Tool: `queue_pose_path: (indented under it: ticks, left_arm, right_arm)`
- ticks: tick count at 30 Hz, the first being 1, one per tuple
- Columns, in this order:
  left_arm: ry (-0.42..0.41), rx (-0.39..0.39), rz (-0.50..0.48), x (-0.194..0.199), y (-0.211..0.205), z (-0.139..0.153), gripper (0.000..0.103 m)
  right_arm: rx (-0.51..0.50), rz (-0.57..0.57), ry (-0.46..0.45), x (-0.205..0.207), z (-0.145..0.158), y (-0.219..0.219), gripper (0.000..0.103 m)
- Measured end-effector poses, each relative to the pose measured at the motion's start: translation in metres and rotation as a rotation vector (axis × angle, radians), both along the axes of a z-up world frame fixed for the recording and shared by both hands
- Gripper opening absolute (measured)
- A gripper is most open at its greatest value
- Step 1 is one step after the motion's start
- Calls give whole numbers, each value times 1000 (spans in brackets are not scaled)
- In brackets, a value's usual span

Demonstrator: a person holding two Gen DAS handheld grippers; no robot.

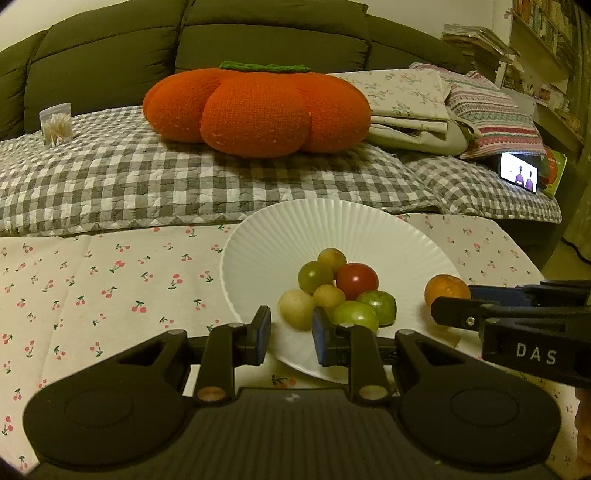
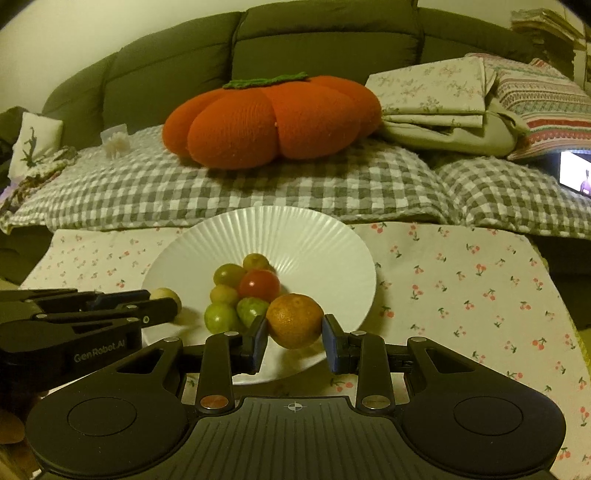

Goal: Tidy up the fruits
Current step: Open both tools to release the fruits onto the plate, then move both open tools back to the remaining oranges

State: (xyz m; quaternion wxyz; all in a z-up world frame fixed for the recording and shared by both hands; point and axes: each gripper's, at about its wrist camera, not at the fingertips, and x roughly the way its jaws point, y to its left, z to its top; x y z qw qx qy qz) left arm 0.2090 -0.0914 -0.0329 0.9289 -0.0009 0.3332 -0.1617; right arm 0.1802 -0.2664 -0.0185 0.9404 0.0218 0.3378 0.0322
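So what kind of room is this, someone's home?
Most likely a home living room: a dark green sofa, a pumpkin-shaped cushion on a checked blanket, and a low table's cherry-print cloth holding a white plate of fruit.

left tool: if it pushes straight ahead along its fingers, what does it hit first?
Likely the pale yellow fruit at the near edge of the pile on the white plate; it sits just beyond the gap of the left tool. Depth is unclear, so the green fruit beside it might touch first.
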Motion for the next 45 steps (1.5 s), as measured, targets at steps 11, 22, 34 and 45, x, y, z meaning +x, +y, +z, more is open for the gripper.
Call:
queue_pose_path:
  ticks: [11,22,34,45]
  left_arm:
    - [8,-50,14,-5,11,10,36]
    - [27,-91,52,-13,28,21,42]
    - [43,-57,53,-38,29,30,60]
    - [76,-41,77,-63,39,34,72]
  right_arm:
    - [22,-26,-28,-3,6,-5,42]
    - [108,-87,-15,-8,17,-25,42]
    - [135,-89,11,-28,26,-23,48]
    - [91,-47,13,-55,33,-11,56]
